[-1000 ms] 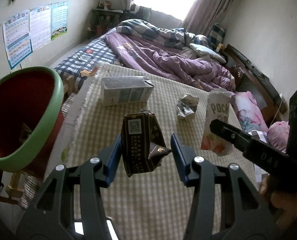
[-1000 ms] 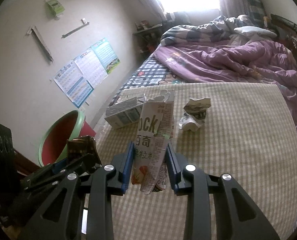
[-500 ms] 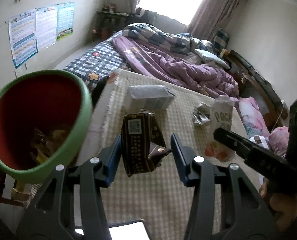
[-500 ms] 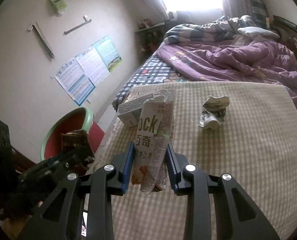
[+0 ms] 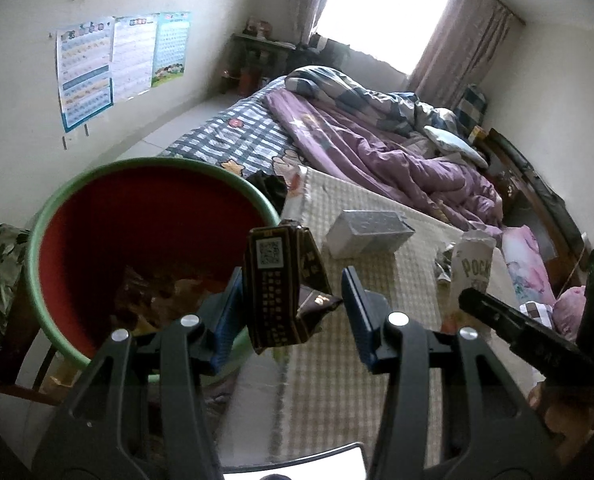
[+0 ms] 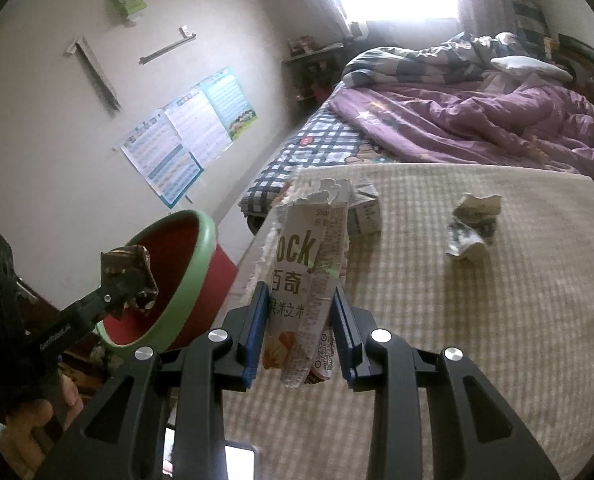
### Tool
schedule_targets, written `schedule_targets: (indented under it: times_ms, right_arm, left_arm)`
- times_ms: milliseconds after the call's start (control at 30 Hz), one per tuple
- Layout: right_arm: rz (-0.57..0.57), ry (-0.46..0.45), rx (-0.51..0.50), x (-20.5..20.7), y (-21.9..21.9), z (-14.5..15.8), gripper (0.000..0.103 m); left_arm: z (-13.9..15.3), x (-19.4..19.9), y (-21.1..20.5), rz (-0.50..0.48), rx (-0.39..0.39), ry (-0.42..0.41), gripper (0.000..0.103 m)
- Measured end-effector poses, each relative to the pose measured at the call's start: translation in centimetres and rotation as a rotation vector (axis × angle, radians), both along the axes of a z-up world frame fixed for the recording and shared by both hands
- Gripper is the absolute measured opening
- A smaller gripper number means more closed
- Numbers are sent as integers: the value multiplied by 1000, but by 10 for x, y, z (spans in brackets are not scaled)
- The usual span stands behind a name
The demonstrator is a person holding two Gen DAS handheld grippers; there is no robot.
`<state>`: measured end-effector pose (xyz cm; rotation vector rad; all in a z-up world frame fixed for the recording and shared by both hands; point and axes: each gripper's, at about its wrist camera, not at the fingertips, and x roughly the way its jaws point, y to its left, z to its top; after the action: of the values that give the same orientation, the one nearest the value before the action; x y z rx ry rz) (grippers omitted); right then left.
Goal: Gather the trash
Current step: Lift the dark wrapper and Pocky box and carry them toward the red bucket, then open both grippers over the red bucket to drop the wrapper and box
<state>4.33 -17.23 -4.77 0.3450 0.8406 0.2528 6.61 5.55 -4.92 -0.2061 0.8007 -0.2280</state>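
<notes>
My left gripper (image 5: 293,300) is shut on a dark crumpled wrapper (image 5: 275,284) with a QR code, held in the air by the near right rim of a red basin with a green rim (image 5: 57,208). Several scraps lie inside the basin. In the right wrist view the same wrapper (image 6: 127,268) hangs in front of the basin's mouth (image 6: 201,248). My right gripper (image 6: 299,320) is shut on a torn white Pocky packet (image 6: 309,248), held upright above the checked mat. That packet (image 5: 473,264) also shows at the right of the left wrist view.
A grey-white carton (image 6: 363,216) and a crumpled paper wad (image 6: 473,224) lie on the beige checked mat (image 6: 497,320). Beyond it is a bed with a purple quilt (image 5: 377,148). Posters (image 5: 113,60) hang on the left wall. The basin stands off the mat's left edge.
Both grippers have moved left toward the basin with their loads. The basin now fills the left wrist view's left side, and the dark wrapper has reached its rim.
</notes>
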Motion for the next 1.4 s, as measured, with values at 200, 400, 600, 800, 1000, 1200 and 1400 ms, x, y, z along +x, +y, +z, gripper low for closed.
schedule_targets:
  times_ms: [200,400,600,800,1000,1200,1400]
  right_arm:
    - [21,-5,1,5,16,1,31]
    - [22,-6,2,6,21,1,31]
    - [21,-11,-2,9,32,4,31]
    - [32,-20,0,14,48,9,31]
    - [113,-23,-1,27,78,12,31]
    - [225,-10,15,46,119,6,31]
    - [293,-3,31,58,148,4,32]
  left_arm:
    - [2,2,11,0,3,-9,46]
    - [1,7,19,-8,-2,-10,46]
    - [0,11,25,-26,-8,-9,46]
    - [1,17,30,-38,-7,-13,46]
    - [-4,26,54,21,28,-17,46]
    - [-17,35,89,110,39,28,46]
    - [-24,38,112,160,45,51,46]
